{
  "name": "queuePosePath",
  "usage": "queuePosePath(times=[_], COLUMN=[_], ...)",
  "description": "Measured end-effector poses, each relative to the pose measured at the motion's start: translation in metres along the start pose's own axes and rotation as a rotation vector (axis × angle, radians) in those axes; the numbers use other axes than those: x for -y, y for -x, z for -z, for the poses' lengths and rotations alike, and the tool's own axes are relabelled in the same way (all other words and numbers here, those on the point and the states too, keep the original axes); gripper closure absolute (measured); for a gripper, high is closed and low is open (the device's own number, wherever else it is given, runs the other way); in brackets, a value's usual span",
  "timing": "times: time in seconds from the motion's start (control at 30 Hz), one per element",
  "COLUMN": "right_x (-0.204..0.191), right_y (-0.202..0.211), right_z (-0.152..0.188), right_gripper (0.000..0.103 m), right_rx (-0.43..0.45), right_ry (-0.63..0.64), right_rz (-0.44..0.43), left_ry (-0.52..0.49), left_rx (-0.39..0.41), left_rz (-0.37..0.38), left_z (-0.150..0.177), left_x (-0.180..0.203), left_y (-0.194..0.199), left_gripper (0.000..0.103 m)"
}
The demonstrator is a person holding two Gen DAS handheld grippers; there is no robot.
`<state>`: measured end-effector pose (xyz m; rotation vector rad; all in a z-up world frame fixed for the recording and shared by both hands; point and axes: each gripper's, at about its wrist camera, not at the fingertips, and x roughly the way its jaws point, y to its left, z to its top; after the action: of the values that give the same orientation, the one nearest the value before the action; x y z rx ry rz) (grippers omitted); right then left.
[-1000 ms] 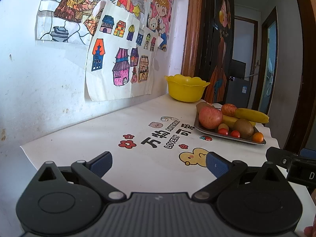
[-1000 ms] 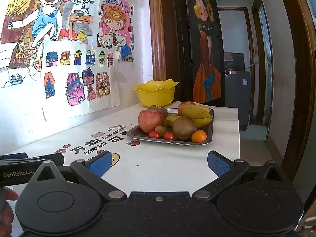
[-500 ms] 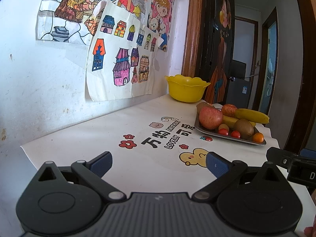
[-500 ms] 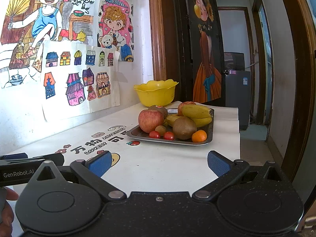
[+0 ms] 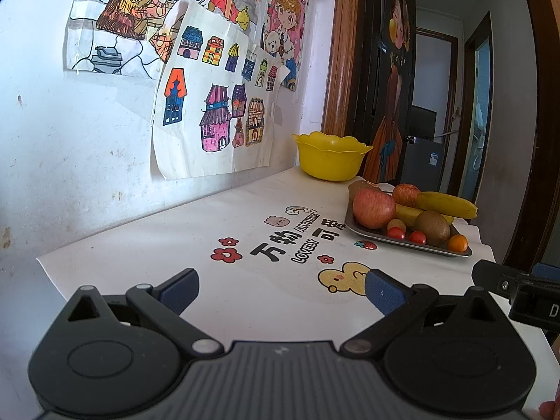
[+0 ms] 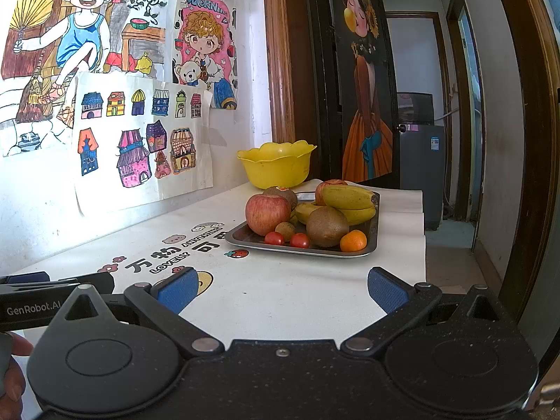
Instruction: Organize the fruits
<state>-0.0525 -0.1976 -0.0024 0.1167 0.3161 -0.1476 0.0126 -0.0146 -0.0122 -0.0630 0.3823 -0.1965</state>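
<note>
Both grippers hover low over the white printed tablecloth [image 6: 315,301], jaws spread wide, nothing between the blue pads. Right gripper [image 6: 281,288]: steel tray [image 6: 371,245] straight ahead, near. Left gripper [image 5: 281,288]: same tray ahead and to its right, farther off.

On the tray, piled close: red apple [image 6: 267,213] at the front left, kiwi [image 6: 327,222] beside it, bananas [image 6: 350,197] behind, two cherry tomatoes [image 6: 274,238] and a small orange [image 6: 353,240] along the near edge. Yellow scalloped bowl [image 6: 276,168] sits beyond the tray (contents hidden by its rim).

Fruit gathered on the tray fits either a sorted end or a pile awaiting sorting. Any grasp: approach level, span the widest part, close gently; tomatoes roll.
</note>
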Motion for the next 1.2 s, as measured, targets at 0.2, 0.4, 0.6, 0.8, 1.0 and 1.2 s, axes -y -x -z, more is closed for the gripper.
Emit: queuePosePath(times=[0.2,0.4,0.6,0.8,1.0,1.2], right_x=[0.0,-0.0001,0.0,0.0001,0.0003,0.0005], right_y=[0.0001,0.0002,0.0003,0.0003,0.0003,0.0001], right_z=[0.0,0.0,0.0001,0.0001,0.0001,0.0], right_gripper=[0.001,0.001,0.001,0.001,0.001,0.001], right_rx=[0.0,0.0,-0.001,-0.001,-0.001,-0.001], right_ry=[0.0,-0.001,-0.001,-0.001,-0.001,-0.002], right_rz=[0.0,0.0,0.0,0.0,-0.001,-0.001], left_ry=[0.0,-0.001,-0.001,-0.001,-0.007,0.004], left_rx=[0.0,-0.001,-0.001,-0.002,-0.02,-0.03], left_rz=[0.0,0.0,0.001,0.001,-0.011,-0.015], left_z=[0.0001,0.0002,-0.0003,-0.0007,0.0014,0.0005], left_x=[-0.0002,-0.0006,-0.0006,-0.0003,0.0011,0.0007], left_y=[0.0,0.0001,0.0,-0.0001,-0.001,-0.0028], left_gripper=[0.0,0.0,0.0,0.0,0.0,0.0])
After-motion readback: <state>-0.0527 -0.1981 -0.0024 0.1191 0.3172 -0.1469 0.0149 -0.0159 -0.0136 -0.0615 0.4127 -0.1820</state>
